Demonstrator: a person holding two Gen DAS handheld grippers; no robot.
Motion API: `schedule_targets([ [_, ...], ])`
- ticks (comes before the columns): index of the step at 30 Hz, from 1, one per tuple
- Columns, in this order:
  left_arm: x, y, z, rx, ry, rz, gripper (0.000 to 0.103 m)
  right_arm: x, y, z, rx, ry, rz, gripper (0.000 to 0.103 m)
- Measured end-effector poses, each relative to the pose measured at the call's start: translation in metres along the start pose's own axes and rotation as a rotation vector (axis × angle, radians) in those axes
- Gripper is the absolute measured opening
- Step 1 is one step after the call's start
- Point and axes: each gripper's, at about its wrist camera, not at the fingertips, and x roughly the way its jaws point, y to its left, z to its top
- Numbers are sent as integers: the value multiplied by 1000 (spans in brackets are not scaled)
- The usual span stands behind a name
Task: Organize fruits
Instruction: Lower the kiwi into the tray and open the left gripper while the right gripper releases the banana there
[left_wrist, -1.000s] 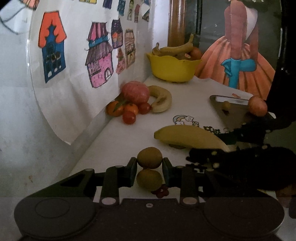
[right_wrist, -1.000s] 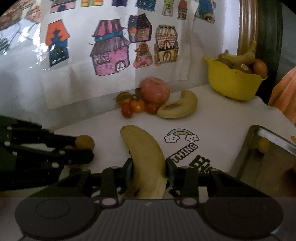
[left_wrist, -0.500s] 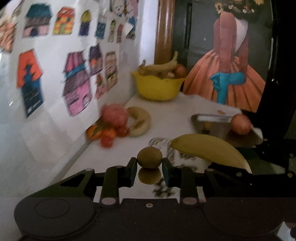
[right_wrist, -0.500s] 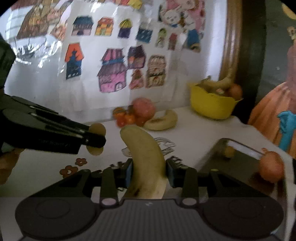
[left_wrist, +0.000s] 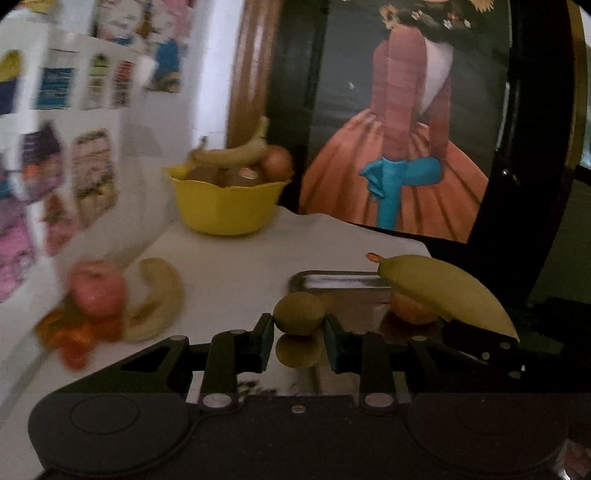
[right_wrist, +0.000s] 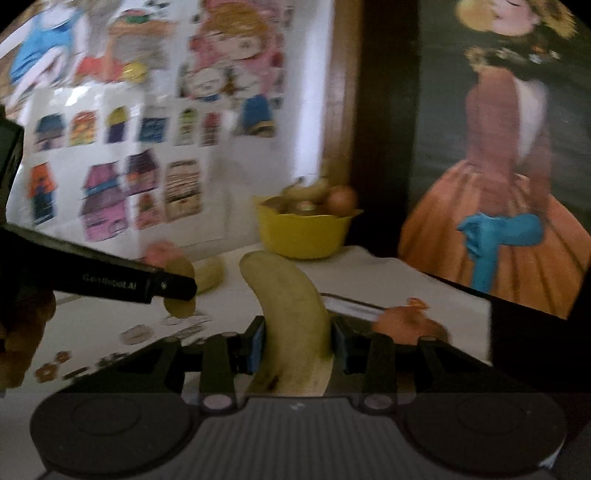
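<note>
left gripper (left_wrist: 299, 341) — clamped on kiwi (left_wrist: 299, 318), frame centre | right gripper (right_wrist: 297, 345) — clamped on banana (right_wrist: 291, 314), lower centre

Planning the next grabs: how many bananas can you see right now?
3: one banana clamped in the right gripper, one loose banana on the table beside the apple, one atop the yellow bowl. More may be buried.

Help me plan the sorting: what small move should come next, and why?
Probably carry both on toward the yellow bowl and metal tray: the left tool grips a kiwi, the right tool a banana, both lifted off the table.
</note>
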Motion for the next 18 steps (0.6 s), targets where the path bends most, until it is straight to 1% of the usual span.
schedule_targets([
  [5,43,-19,2,20,31,-18,31,13,-28,-7,54,11,-39,42],
  [9,67,-25,0,32,55,-22,31,25,-45,-16,78,44,-38,42],
  [14,88,-29,-4,43,84,-9,31,38,-53,-27,66,89,-30,42],
  [18,94,-31,-4,57,81,5,31,47,-55,-31,55,119,-24,42],
])
